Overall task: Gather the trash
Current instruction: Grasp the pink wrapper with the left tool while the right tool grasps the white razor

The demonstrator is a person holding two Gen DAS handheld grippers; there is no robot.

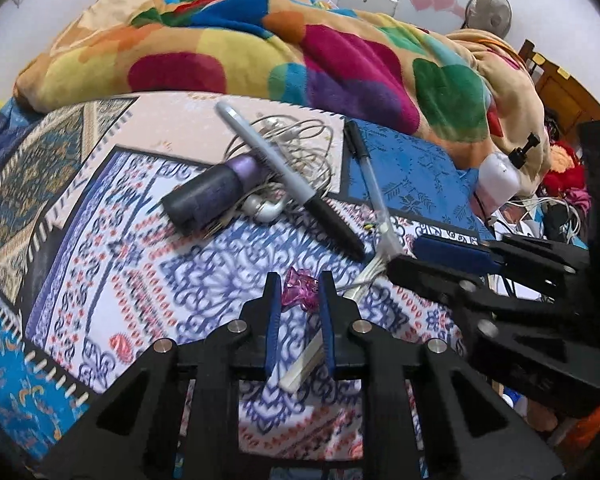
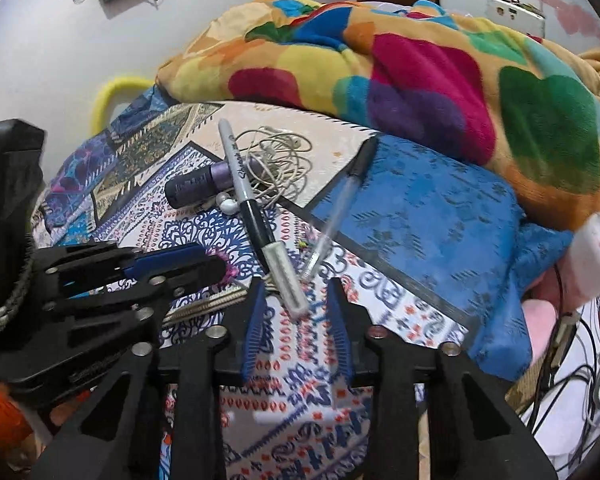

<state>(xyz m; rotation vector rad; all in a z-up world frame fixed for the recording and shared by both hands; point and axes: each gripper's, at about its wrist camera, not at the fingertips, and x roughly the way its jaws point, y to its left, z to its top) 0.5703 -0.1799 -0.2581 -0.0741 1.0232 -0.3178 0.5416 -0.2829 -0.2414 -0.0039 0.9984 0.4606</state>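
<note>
- Low centre of the left wrist view: left gripper [image 1: 299,284] with jaws at a narrow gap, bracketing a small crumpled pink translucent plastic wrapper [image 1: 300,289] on the patterned blue-and-white bedsheet [image 1: 204,276]. Pads look just beside it; contact on both sides not certain.
- A flat pale stick-like strip [image 1: 302,364] lies between the same jaws, under the wrapper. Can't tell what it is.
- Low centre of the right wrist view: right gripper [image 2: 296,286], jaws wider apart, holding nothing. Pale end of the grey-and-black Sharpie marker [image 2: 256,216] sits right between the tips.
- Wrapper also shows at mid left of the right wrist view, mostly hidden behind the left jaws.
- Other clutter, upper centre of both views: purple cylindrical bottle with dark cap [image 1: 210,194], tangled white earphone cable [image 1: 288,148], clear ballpoint pen with black cap [image 1: 370,176] lying over a blue patterned pillow [image 1: 412,176]. Multicoloured fleece blanket [image 1: 260,52] behind.
- Judgement: the wrapper is the trash pick; the step is closing on it.
- To do it well: drop the tips to the sheet, close fully since the wrapper is thin and springy, avoid pinching sheet or strip, lift straight up.
- Keep the right gripper clear of the marker so it doesn't roll.
</note>
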